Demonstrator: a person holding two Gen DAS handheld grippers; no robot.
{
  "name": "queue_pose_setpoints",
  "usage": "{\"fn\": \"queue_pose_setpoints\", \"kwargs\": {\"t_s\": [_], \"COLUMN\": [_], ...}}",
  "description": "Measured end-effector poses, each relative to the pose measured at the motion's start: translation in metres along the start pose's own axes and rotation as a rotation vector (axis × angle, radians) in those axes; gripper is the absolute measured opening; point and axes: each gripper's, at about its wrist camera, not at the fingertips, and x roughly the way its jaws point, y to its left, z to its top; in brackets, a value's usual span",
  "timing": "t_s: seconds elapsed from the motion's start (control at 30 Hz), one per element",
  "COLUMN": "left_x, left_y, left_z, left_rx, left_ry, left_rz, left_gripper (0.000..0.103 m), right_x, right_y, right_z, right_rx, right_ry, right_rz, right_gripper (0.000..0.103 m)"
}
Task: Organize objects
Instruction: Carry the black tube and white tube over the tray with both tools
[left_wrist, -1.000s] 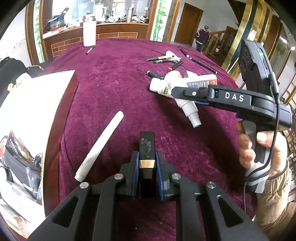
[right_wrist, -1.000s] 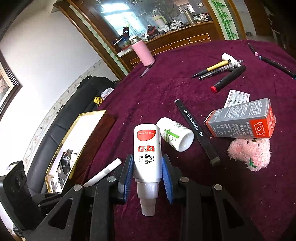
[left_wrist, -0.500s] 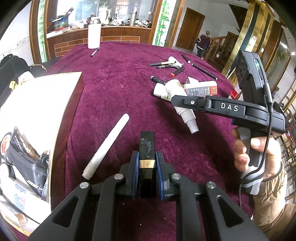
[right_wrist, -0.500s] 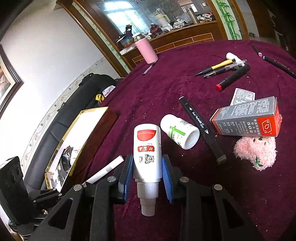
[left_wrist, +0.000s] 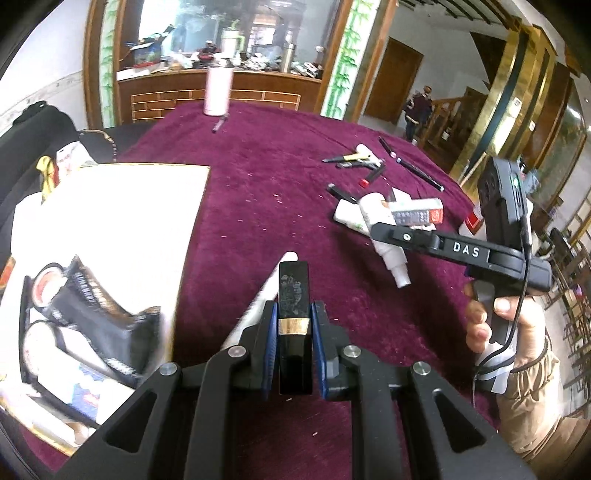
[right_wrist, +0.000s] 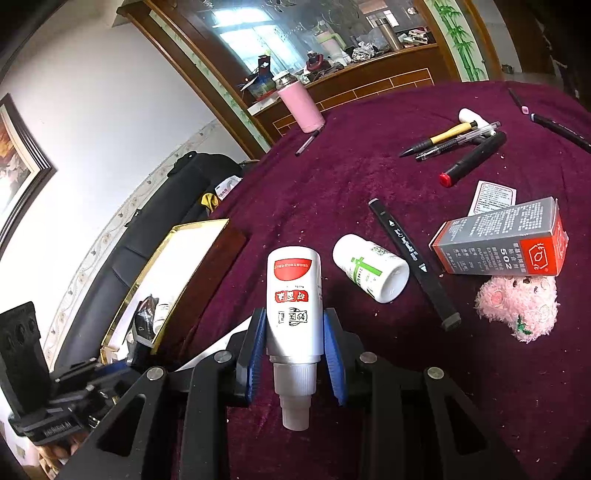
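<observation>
**2 grippers, 2 loads above the velvet cloth**

The left gripper (left_wrist: 293, 347) clamps a glossy black rectangular bar (left_wrist: 294, 295) with a gold band, long axis pointing away. The right gripper (right_wrist: 295, 354) pinches a smooth white plastic bottle (right_wrist: 294, 291), nozzle toward the camera. Both hang above the plush maroon tablecloth (right_wrist: 369, 177). The open box (left_wrist: 122, 229) at left is blurred, its contents unclear.

A maroon-clothed table (right_wrist: 332, 192) bears scattered pens (right_wrist: 450, 142), a grey carton (right_wrist: 498, 236) — and a pink tumbler (right_wrist: 301, 109).
</observation>
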Motion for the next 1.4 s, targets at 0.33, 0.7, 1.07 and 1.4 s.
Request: {"fn": "queue_pose_setpoints", "kwargs": {"t_s": [0.33,0.7,1.07,1.4], "left_x": [-0.057,-0.077,-0.090,-0.070], "left_y": [0.067,0.107,0.154,0.207], "left_z": [-0.003,-0.012,-0.007,-0.021], "left_rx": [-0.155,-0.212,-0.203,-0.253], "left_ry": [-0.094,-0.107,-0.047,0.061], "left_rz": [0.108,0.204,0.339,0.431], "left_gripper": [0.017,0.017,0.017,0.017], "right_x": [0.003,0.003,0.015,0.024], "right_y": [0.007,0.035,0.078,0.095], "right_z": [0.000,-0.008,-0.023,-0.026], "right_rx": [-0.022,-0.054,-0.125,-0.160], "right_ry": [0.016,0.017,0.053,0.073], "right_rz": [0.005,0.055,0.128,0.143], "right_gripper": [0.033,0.033,0.033,0.033]}}
